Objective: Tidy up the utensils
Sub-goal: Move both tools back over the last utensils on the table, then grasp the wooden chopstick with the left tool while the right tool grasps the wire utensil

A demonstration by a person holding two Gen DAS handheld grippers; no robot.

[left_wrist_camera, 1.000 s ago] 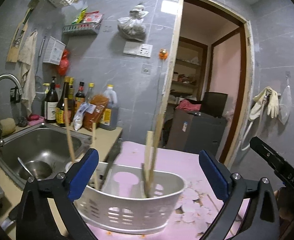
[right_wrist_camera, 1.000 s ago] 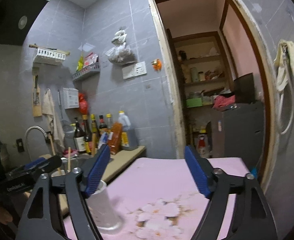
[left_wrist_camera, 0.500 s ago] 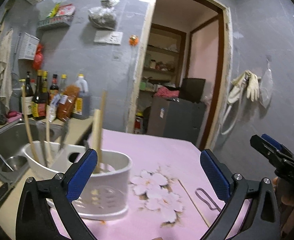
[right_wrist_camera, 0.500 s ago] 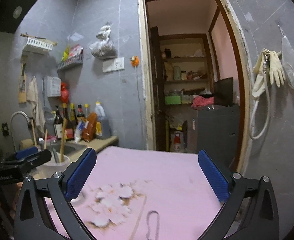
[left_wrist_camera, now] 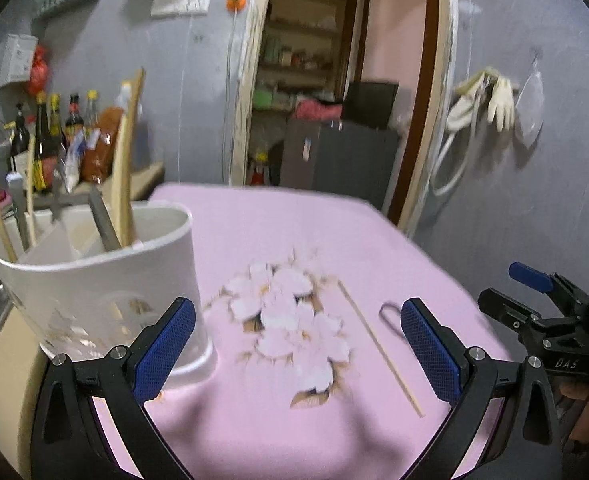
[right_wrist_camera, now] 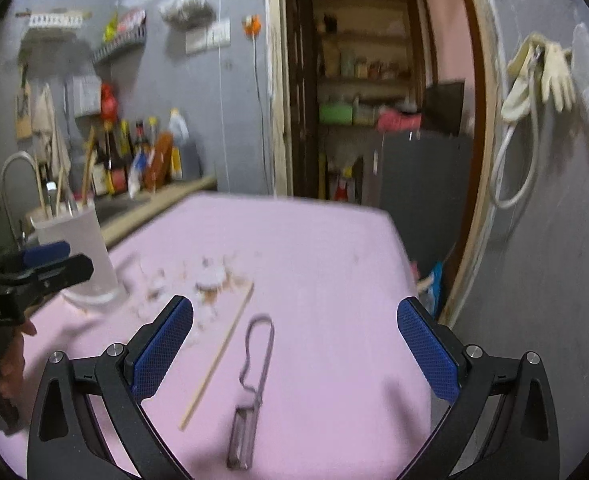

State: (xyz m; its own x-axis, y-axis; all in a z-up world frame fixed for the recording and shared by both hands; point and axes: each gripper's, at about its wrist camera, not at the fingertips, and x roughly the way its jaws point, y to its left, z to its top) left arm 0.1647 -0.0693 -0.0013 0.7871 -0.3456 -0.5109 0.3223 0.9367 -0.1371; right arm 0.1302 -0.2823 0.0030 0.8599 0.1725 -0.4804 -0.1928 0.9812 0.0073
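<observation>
A white utensil holder (left_wrist_camera: 94, 280) stands on the pink table's left side, with chopsticks, a wooden spatula (left_wrist_camera: 124, 160) and metal handles standing in it; it also shows in the right wrist view (right_wrist_camera: 76, 256). A single wooden chopstick (right_wrist_camera: 218, 354) and a metal peeler (right_wrist_camera: 252, 392) lie flat on the table. My left gripper (left_wrist_camera: 298, 352) is open and empty, just right of the holder. My right gripper (right_wrist_camera: 294, 348) is open and empty, above the chopstick and peeler. The chopstick (left_wrist_camera: 380, 346) and the peeler's loop (left_wrist_camera: 390, 314) show in the left wrist view too.
The pink floral tablecloth (left_wrist_camera: 294, 240) covers the table. A counter with sauce bottles (left_wrist_camera: 54, 140) and a sink tap (right_wrist_camera: 18, 168) lie to the left. A doorway (right_wrist_camera: 374, 100) and a dark cabinet (left_wrist_camera: 338, 160) stand behind the table.
Both grippers have swung right and down, away from the holder, toward the table. The chopstick and peeler have come into view under the right gripper. Both stay open.
</observation>
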